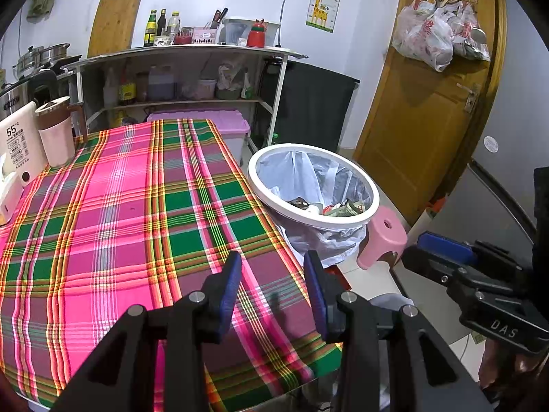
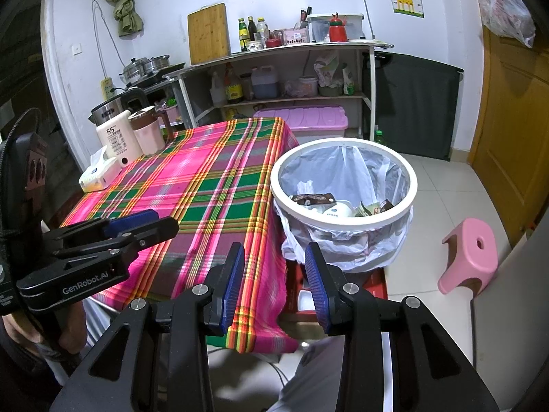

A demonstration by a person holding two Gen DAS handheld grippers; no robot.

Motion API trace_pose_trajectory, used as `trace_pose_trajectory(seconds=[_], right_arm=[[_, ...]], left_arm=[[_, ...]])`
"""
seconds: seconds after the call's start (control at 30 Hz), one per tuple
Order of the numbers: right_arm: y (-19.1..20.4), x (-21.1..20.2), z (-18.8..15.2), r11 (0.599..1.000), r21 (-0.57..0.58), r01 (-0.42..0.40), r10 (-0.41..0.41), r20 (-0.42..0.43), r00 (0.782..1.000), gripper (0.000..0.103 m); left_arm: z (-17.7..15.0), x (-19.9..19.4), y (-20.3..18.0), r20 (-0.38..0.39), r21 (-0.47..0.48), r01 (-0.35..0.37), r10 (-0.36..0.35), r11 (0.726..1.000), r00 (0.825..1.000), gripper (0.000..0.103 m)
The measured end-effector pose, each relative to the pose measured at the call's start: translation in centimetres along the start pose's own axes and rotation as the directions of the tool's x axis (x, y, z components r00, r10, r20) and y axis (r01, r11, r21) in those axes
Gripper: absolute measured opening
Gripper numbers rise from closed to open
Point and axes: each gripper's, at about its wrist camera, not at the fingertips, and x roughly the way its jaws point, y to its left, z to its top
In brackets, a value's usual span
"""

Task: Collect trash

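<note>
two grippers hang over the plaid tablecloth (image 1: 144, 206), whose open middle shows no loose trash. the lined trash bin (image 2: 343, 221) sits just off the cloth's right edge, wrappers (image 2: 314, 199) already inside. right gripper (image 2: 274, 257) is nearer it, bin ahead and slightly right of its fingers. left gripper (image 1: 272, 264) is over the cloth. both sets of jaws part open, holding nothing.

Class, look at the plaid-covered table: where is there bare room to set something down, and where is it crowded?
Most of the plaid tablecloth is bare, from the near edge to the far end beside the bin. The far left corner is crowded: tissue pack, white warmer, pink cup.
</note>
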Motion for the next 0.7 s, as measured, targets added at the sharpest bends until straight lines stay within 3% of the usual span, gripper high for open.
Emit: trace_pose_trajectory(seconds=[0.7], right_arm=[[0.01,-0.09,0.07,1.000,-0.001,0.001,-0.001,-0.001,1.000,0.038]], left_arm=[[-0.16,0.13,0.02,-0.013,0.004,-0.015,0.015,1.000,1.000,0.039]])
